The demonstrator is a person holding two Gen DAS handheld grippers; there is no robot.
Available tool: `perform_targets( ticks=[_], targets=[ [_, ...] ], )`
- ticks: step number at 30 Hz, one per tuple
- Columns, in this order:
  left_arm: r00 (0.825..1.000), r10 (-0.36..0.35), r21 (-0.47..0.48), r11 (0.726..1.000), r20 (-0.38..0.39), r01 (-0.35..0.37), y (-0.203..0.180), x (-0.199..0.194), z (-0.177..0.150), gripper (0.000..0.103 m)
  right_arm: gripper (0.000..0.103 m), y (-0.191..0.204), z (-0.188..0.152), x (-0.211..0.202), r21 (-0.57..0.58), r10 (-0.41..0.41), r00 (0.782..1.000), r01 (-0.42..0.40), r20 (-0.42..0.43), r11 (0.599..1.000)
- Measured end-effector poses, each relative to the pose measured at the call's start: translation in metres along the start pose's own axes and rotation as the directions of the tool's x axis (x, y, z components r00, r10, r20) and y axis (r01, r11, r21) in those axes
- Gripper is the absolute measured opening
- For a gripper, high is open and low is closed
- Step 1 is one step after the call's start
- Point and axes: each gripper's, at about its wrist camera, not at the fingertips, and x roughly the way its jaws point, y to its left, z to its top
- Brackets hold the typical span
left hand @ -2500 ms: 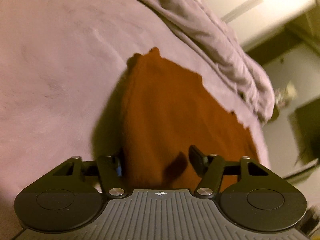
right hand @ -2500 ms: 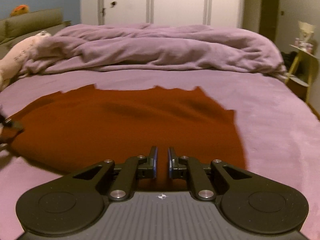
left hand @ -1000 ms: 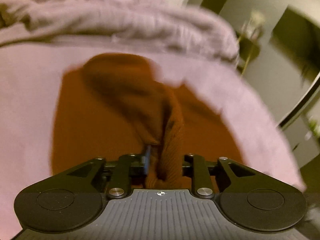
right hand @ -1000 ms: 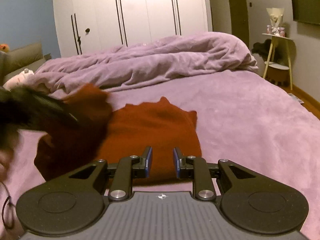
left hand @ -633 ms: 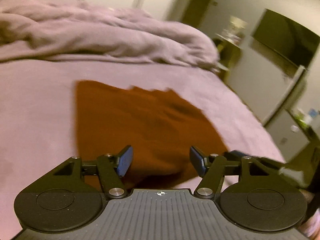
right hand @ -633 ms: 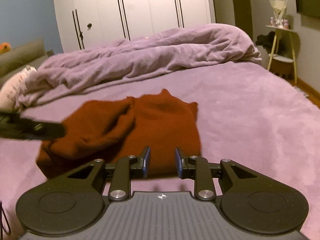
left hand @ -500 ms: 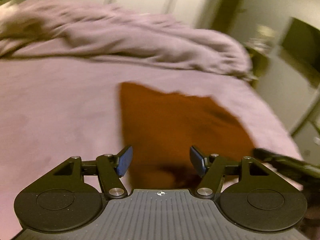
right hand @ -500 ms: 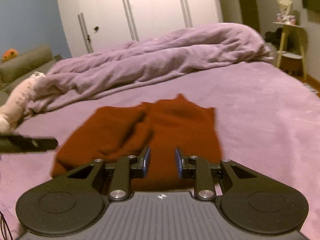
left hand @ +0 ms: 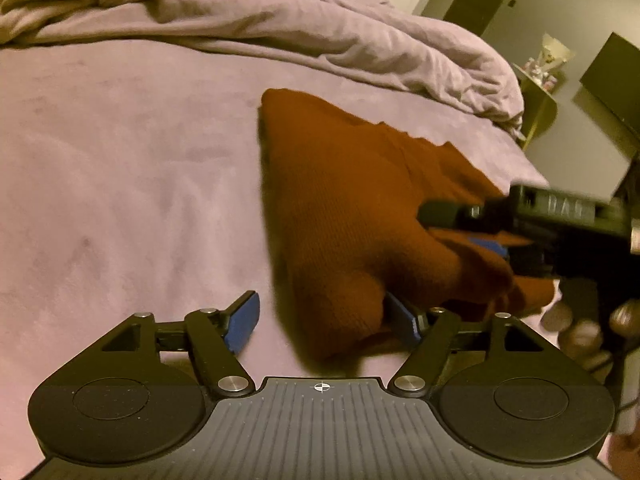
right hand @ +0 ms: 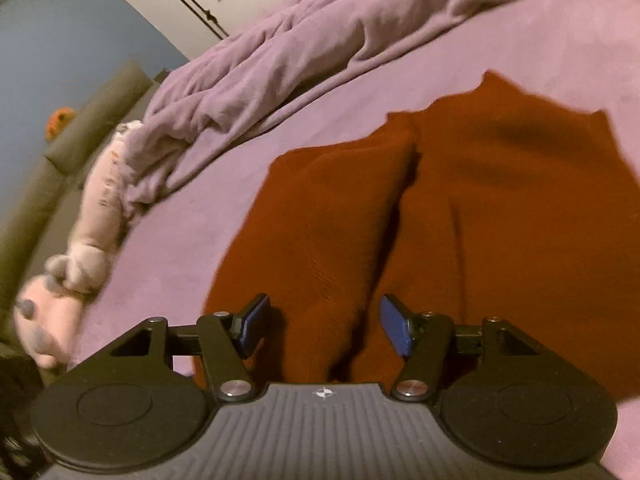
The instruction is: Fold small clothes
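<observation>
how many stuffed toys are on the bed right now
1: a pale pink plush toy lies at the bed's left edge beside the rumpled lilac duvet. Others may be hidden under it.

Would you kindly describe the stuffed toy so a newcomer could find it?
Start at the purple bed and follow its rumpled duvet leftward. Beside the duvet's end lies the stuffed toy, pale pink and long, unlike the rust-red garment.

A rumpled lilac duvet (left hand: 280, 28) lies near a pink plush toy (right hand: 92, 216).
</observation>
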Motion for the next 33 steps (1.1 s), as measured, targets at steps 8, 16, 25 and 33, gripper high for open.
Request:
perform_targets(
  ticks=[8,16,25,33],
  targets=[
    [0.996,0.049,0.023,0.998,0.073,-0.051,-0.012,-0.023,0.011,0.076,0.009,0.029,0.009,-0.01,-0.206,-0.086,0.994,0.099,0.072,0.974],
    [0.996,0.052,0.002,0.999,0.07,-0.053,-0.016,-0.006,0.019,0.075,0.01,0.006,0.0,-0.01,-0.279,-0.245,0.967,0.257,0.076,0.925],
    [0.998,0.048,-0.052,0.998,0.045,-0.046,-0.002,0.002,0.017,0.076,0.06,-0.023,0.005,-0.041,-0.113,-0.187,0.977,0.198,0.101,0.974],
    [0.998,0.054,-0.045,0.998,0.043,-0.052,-0.004,0.002,0.016,0.076,0.062,-0.05,0.015,-0.028,0.037,0.005,0.999,-0.006,0.037,0.999]
  ],
)
